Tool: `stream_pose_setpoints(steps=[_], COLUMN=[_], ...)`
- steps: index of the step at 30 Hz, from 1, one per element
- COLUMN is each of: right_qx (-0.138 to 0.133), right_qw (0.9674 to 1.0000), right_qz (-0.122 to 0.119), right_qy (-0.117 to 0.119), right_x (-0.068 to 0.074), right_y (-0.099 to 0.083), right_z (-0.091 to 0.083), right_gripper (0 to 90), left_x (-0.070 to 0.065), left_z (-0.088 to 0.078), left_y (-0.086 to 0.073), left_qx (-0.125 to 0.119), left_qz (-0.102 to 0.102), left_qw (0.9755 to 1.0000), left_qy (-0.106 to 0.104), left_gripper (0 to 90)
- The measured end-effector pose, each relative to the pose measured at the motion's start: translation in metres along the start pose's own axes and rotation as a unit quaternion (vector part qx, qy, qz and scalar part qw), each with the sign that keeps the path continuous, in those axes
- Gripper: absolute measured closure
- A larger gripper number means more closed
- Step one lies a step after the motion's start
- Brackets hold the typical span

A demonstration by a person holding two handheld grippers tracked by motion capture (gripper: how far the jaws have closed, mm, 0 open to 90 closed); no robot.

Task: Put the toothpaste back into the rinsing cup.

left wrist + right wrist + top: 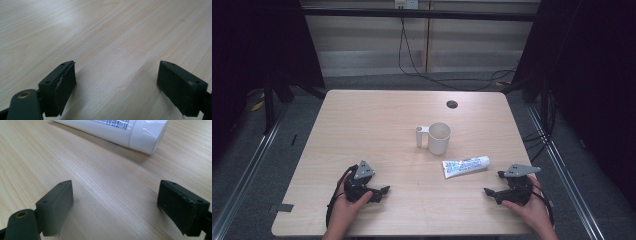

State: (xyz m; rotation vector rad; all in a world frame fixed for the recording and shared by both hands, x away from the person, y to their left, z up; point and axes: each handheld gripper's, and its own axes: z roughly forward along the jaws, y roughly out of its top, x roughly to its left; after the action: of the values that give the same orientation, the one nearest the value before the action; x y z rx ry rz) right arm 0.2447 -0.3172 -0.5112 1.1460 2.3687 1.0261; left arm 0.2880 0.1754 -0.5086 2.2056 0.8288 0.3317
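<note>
resting low at the near left, the left gripper [379, 192] stands released, bare table [362, 130] between its jaws. ahead and to its right stands the mug [438, 138], empty. the tube [465, 166] lies just ahead of the right gripper [493, 192], also released, cap end nearest its jaws. nothing is grasped yet; any handling seems still to come.
</note>
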Motion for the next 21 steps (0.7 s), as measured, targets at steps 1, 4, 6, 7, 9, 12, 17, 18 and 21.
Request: stream_pose_setpoints(steps=[1, 4, 6, 7, 9, 12, 17, 18, 21], right_qx=[0.0, -0.001, -0.001, -0.001, 0.0, 0.03, 0.081, 0.081, 0.089], right_qw=[1.0, 1.0, 1.0, 1.0, 1.0, 0.9995, 0.9943, 0.9943, 0.9926], right_qz=[0.0, -0.001, -0.001, -0.001, -0.001, -0.009, -0.067, -0.067, -0.081], right_qy=[0.0, 0.0, 0.0, 0.001, 0.002, 0.011, 0.016, 0.016, 0.017], right_x=[0.0, 0.0, 0.0, 0.0, 0.0, -0.001, -0.004, -0.004, -0.008], right_y=[0.0, 0.0, 0.0, 0.0, 0.0, 0.006, 0.034, 0.034, 0.05], right_z=[0.0, 0.0, 0.0, 0.0, 0.0, -0.002, -0.004, -0.004, -0.005], right_gripper=[13.1, 13.2, 13.5, 13.6, 13.9, 18.0, 19.4, 19.4, 18.9], left_x=[0.0, 0.0, 0.0, 0.0, 0.0, 0.0, 0.0, 0.0, 0.0], left_z=[0.0, 0.0, 0.0, 0.0, 0.0, 0.0, 0.0, 0.0, 0.0], left_y=[0.0, 0.0, 0.0, 0.0, 0.0, 0.0, 0.0, 0.0, 0.0], left_qx=[0.0, 0.0, 0.0, 0.0, 0.0, 0.0, 0.0, 0.0, 0.0], left_qz=[0.0, 0.0, -0.001, -0.001, 0.0, 0.0, 0.0, -0.001, 0.0], left_qw=[1.0, 1.0, 1.0, 1.0, 1.0, 1.0, 1.0, 1.0, 1.0], left_qy=[0.0, 0.0, 0.0, 0.0, 0.0, 0.0, 0.0, 0.0, 0.0], left_gripper=[15.4, 15.4, 15.4, 15.4, 15.4, 15.4, 15.4, 15.4, 15.4])
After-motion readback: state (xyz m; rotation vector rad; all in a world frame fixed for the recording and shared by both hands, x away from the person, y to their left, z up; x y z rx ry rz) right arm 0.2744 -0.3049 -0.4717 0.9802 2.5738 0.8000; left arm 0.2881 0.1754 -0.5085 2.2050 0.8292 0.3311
